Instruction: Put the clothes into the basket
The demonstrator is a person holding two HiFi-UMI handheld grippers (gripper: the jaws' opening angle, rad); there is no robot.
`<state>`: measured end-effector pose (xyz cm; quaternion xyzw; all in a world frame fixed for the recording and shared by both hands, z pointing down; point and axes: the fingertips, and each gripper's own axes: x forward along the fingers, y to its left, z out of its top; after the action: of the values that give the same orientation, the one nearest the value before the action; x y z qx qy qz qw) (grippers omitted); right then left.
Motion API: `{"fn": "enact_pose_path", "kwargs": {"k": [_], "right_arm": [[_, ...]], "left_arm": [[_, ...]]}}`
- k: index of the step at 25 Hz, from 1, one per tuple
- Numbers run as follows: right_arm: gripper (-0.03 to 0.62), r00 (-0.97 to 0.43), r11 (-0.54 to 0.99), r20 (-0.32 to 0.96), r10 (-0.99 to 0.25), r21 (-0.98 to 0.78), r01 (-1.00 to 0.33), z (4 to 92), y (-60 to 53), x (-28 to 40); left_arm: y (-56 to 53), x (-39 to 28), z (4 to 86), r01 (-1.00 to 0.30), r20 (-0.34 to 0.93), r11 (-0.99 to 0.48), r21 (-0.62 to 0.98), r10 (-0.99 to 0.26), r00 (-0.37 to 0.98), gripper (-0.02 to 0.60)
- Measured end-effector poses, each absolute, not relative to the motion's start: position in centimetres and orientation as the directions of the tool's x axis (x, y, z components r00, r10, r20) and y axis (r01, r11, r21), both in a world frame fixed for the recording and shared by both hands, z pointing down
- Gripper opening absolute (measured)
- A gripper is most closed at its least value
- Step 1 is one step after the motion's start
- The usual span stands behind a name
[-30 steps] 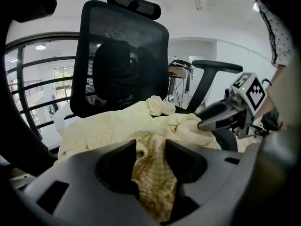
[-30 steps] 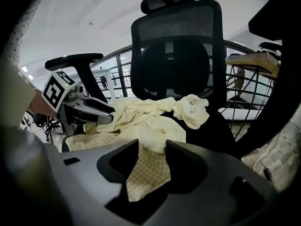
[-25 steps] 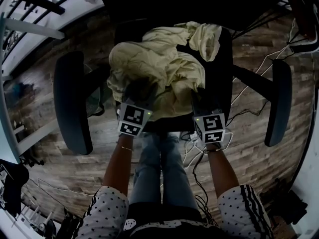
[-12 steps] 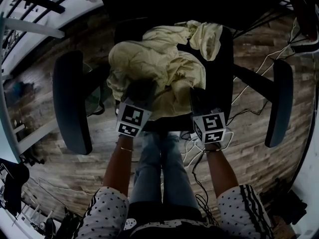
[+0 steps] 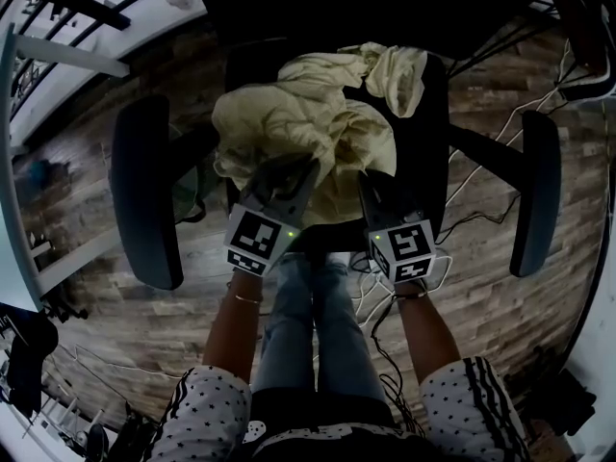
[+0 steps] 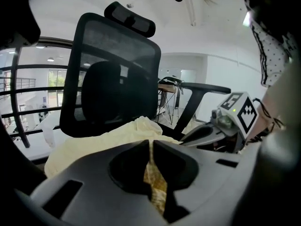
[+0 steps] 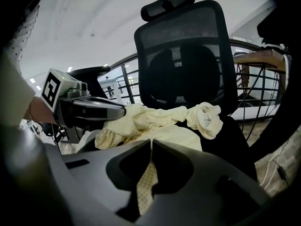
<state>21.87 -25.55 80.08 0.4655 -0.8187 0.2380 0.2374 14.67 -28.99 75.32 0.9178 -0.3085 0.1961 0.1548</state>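
Observation:
A heap of pale yellow clothes (image 5: pixel 289 114) lies on the seat of a black office chair (image 5: pixel 435 152). My left gripper (image 5: pixel 285 173) is at the heap's near edge, and its jaws have just been closing. In the left gripper view they pinch a fold of the yellow cloth (image 6: pixel 151 147). My right gripper (image 5: pixel 372 189) is at the near right edge of the heap. It is shut on another fold of the same cloth (image 7: pixel 151 149). A crumpled paler piece (image 7: pixel 207 117) lies at the back right of the seat.
The chair's armrests (image 5: pixel 144 200) (image 5: pixel 537 195) flank the seat. Its mesh back (image 7: pixel 188 60) rises behind the clothes. Cables (image 5: pixel 481 171) trail over the wooden floor on the right. The person's legs (image 5: pixel 308 325) stand just in front of the seat. Railings (image 6: pixel 28 107) show at the left.
Both grippers have risen from the seat with the near edge of the yellow cloth pinched in them. The left one has come up more and tilted.

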Motion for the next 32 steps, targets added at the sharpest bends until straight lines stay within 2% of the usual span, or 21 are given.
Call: {"fn": "enact_pose_path", "kwargs": {"k": [7,32], "right_arm": [[0.031,-0.516,0.493,0.544,-0.662,-0.204,-0.846,77.2,-25.5,20.1],[0.031,-0.577,0.562,0.397,-0.713,-0.168,-0.810,68.6,-24.6,17.5]], "left_arm": [[-27.9,16.6,72.6,-0.564,0.448,-0.818,0.114,-0.464,0.764,0.041],[-25.1,17.1,66.4,-0.543,0.368,-0.834,0.103,-0.475,0.799,0.041]]}}
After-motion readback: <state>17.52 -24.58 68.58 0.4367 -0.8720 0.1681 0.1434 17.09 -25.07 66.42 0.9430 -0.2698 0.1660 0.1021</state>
